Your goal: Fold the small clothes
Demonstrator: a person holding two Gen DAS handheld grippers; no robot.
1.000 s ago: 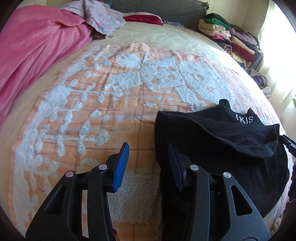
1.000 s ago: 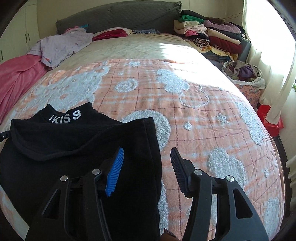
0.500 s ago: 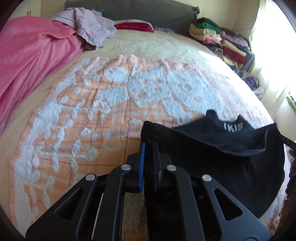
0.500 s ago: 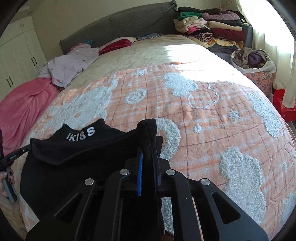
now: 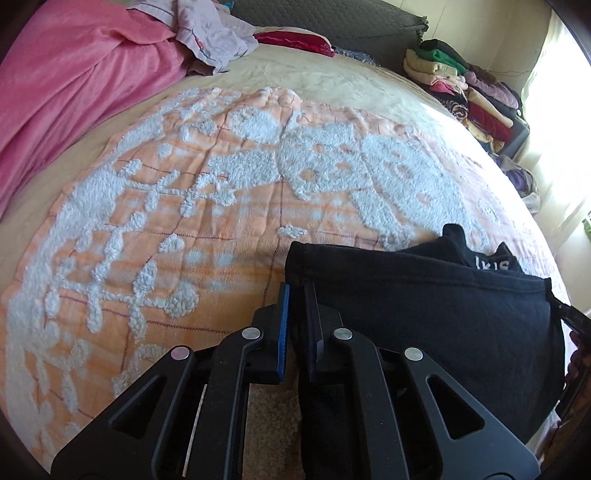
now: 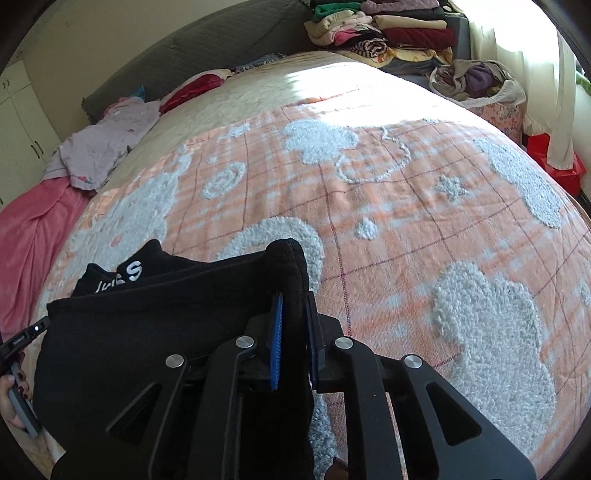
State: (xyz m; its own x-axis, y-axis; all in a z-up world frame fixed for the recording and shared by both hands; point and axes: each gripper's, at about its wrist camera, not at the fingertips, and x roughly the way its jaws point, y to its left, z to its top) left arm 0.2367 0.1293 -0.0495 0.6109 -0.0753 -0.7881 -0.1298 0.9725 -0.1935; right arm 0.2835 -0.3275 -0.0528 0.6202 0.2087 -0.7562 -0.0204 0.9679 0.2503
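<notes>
Both tongs are clenched on the black garment (image 5: 424,314), which lies at the near edge of the bed (image 5: 332,85). The left tongs (image 5: 297,295) pinch its left corner and the right tongs (image 6: 294,302) its right corner, likely to lift one edge for a fold. Ahead, the orange blanket (image 5: 221,229) lies bare; pink bedding (image 5: 74,85) and stacked clothes (image 6: 388,33) sit well apart.
</notes>
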